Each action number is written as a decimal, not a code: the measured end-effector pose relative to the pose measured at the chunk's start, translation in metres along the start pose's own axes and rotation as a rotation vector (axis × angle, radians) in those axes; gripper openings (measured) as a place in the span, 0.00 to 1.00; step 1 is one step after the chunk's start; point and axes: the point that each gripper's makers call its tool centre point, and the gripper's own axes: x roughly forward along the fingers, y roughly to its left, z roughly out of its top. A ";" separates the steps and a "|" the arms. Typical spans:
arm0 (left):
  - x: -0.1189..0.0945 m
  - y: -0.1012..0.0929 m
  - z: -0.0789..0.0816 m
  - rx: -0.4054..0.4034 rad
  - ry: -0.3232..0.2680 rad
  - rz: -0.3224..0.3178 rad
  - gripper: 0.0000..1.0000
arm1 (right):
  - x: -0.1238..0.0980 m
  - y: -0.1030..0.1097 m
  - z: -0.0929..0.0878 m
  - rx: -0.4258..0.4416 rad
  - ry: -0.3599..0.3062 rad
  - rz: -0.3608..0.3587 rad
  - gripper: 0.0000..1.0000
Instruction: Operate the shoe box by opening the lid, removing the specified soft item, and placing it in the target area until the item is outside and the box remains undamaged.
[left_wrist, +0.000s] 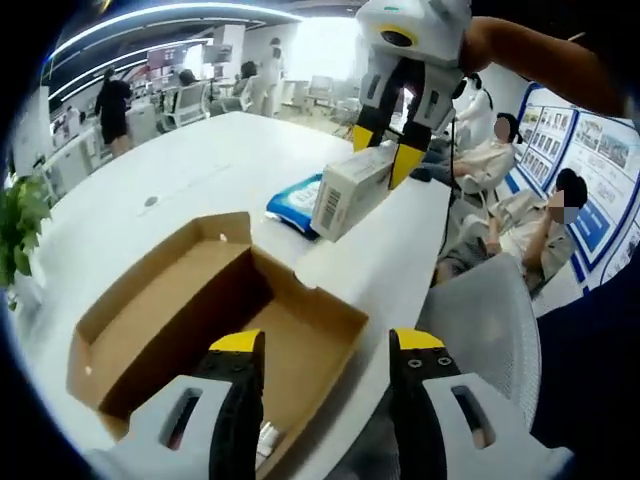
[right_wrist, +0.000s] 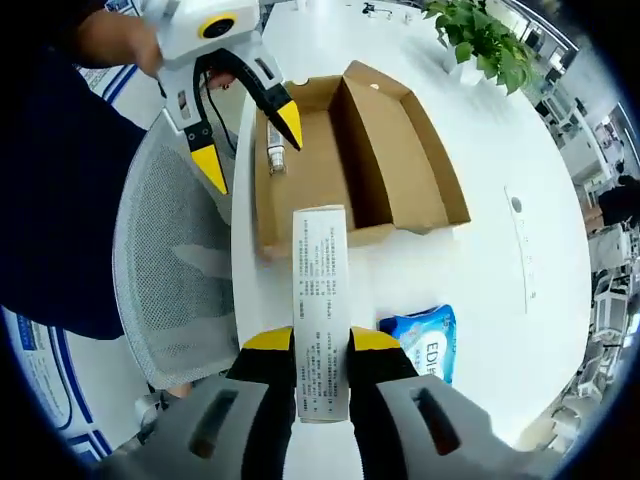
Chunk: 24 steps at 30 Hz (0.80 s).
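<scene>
Holding white carton (right_wrist: 321, 300) clamped in right gripper (right_wrist: 321, 345), aloft beside open shoe box (right_wrist: 400, 150). Lid open, item out. Left gripper (left_wrist: 325, 345) agape, empty. Remaining: placement on table (right_wrist: 500, 260).

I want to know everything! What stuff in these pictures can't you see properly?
- Small white box in the right claw: print too small to read, both views.
- Blue packet: partly hidden by that claw in the right gripper view.
- Cardboard box: near corner hidden behind the left claw in the left gripper view.
</scene>
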 end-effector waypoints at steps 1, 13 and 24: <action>0.004 -0.002 0.002 0.008 0.008 -0.001 0.49 | -0.001 -0.002 -0.006 0.002 -0.004 0.001 0.16; 0.066 -0.041 0.059 0.076 0.053 -0.036 0.48 | -0.010 -0.023 -0.110 0.031 0.018 0.023 0.16; 0.116 -0.058 0.093 0.099 0.089 -0.066 0.48 | -0.013 -0.041 -0.176 0.038 0.041 0.042 0.16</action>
